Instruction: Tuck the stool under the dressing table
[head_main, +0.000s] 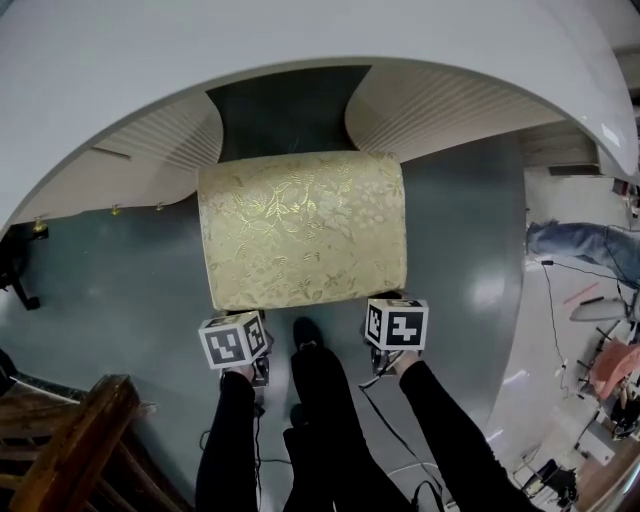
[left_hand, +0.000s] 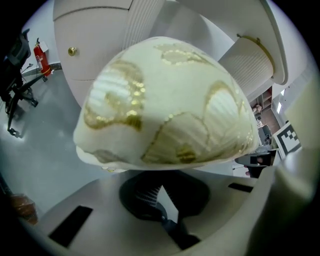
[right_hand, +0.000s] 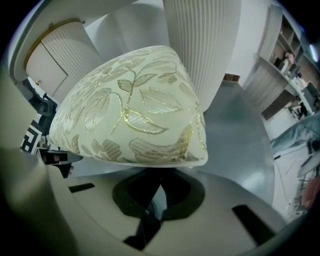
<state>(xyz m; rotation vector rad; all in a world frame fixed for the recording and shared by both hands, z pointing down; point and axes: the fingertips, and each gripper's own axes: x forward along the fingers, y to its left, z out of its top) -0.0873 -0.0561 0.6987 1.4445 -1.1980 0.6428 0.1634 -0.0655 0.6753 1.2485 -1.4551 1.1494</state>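
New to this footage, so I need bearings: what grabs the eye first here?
The cream stool with gold flowers fills the middle, its far edge at the dark gap under the white dressing table. The left tool and right tool sit at its two near corners, one each.
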